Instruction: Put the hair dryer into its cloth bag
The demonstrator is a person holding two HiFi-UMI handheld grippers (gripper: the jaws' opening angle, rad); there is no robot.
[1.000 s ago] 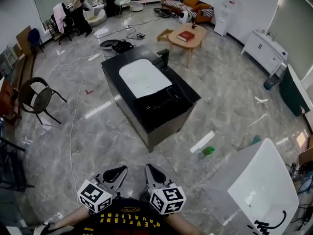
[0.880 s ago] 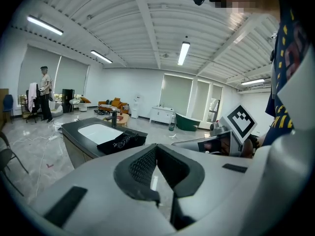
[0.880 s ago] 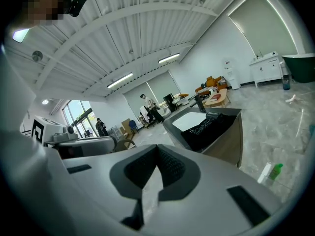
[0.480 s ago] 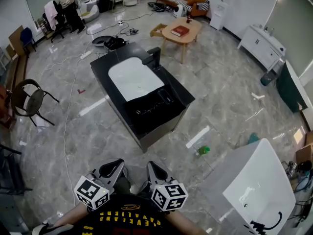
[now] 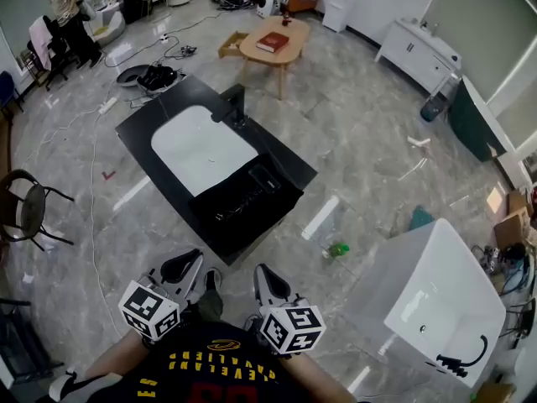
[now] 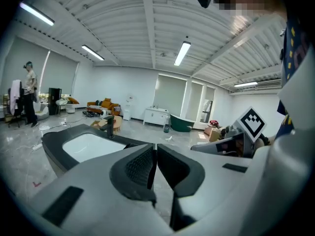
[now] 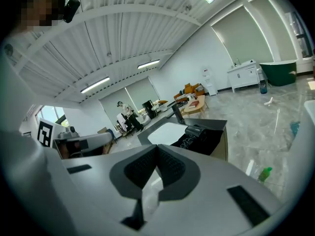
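Note:
A black hair dryer (image 5: 265,177) lies with its cord on a black cloth bag (image 5: 237,207), at the near end of a black counter (image 5: 138,126) with a white sink. In the right gripper view the hair dryer (image 7: 196,130) and bag (image 7: 204,141) show ahead on the counter's corner. My left gripper (image 5: 183,268) and right gripper (image 5: 266,278) are held low, close to the person's body, well short of the counter. Both are shut with nothing between the jaws. The left gripper (image 6: 156,151) faces the sink end, and the right gripper (image 7: 157,149) faces the dryer.
A white bathtub (image 5: 445,296) stands at the right. A green bottle (image 5: 336,248) lies on the floor between it and the counter. A chair (image 5: 29,212) is at the left, and a cable (image 5: 94,217) runs along the floor. A wooden table (image 5: 273,44) and a person (image 5: 63,7) are far back.
The counter with the dryer has come nearer and slid left in the head view as the person walked toward it. Both grippers stayed shut and side by side.

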